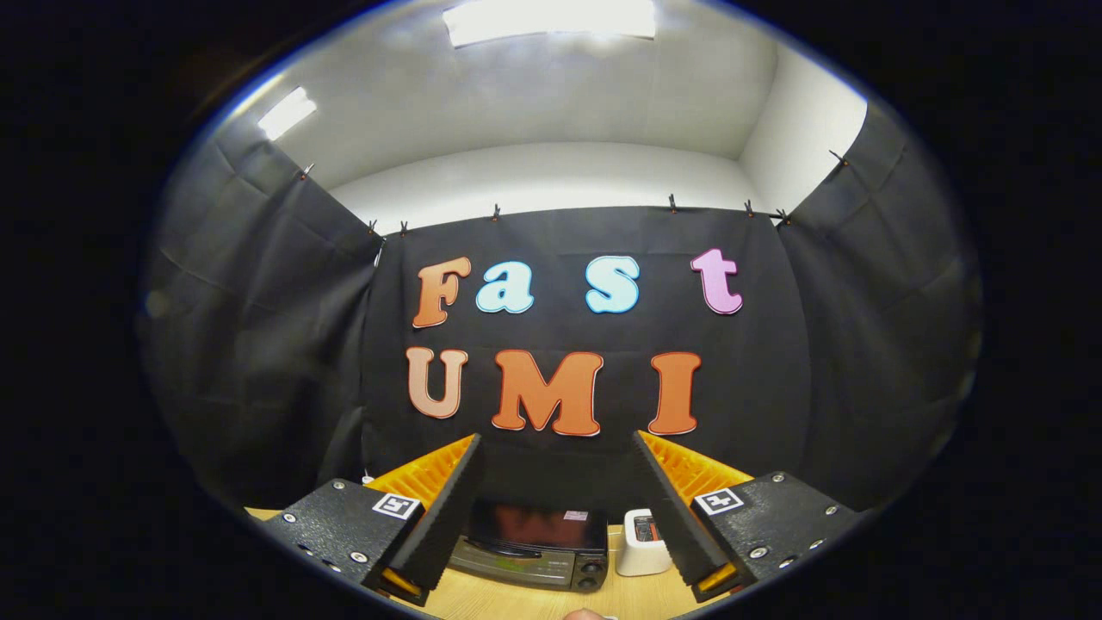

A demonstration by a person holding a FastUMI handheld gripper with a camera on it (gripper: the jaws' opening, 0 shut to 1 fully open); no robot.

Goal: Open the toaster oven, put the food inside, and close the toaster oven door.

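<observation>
1. The toaster oven [534, 547] sits on the wooden table [516, 601], down low between my two fingers and a bit beyond them.
2. It is a black box. Its top is dark and shiny, and a reddish glow shows in it. A small pale sticker sits on the top near the right side.
3. Its front has a dark glass door, and the door looks closed. Two round black knobs sit at the right end of the front.
4. I cannot see any food for the oven from here.
5. My gripper [560, 517] is held up high and its fingers are spread wide apart. Nothing is between them, and they touch nothing.
6. The fingers [443, 517] have black bumpy pads on the inside and orange ribbed backs. Each one sits on a black block with a small square marker on it.
7. Just to the right of the oven stands a small white toaster [641, 542]. It is close beside the oven, next to my right finger.
8. A tiny bit of something pale peeks up at the near edge of the table. I cannot tell what it is.
</observation>
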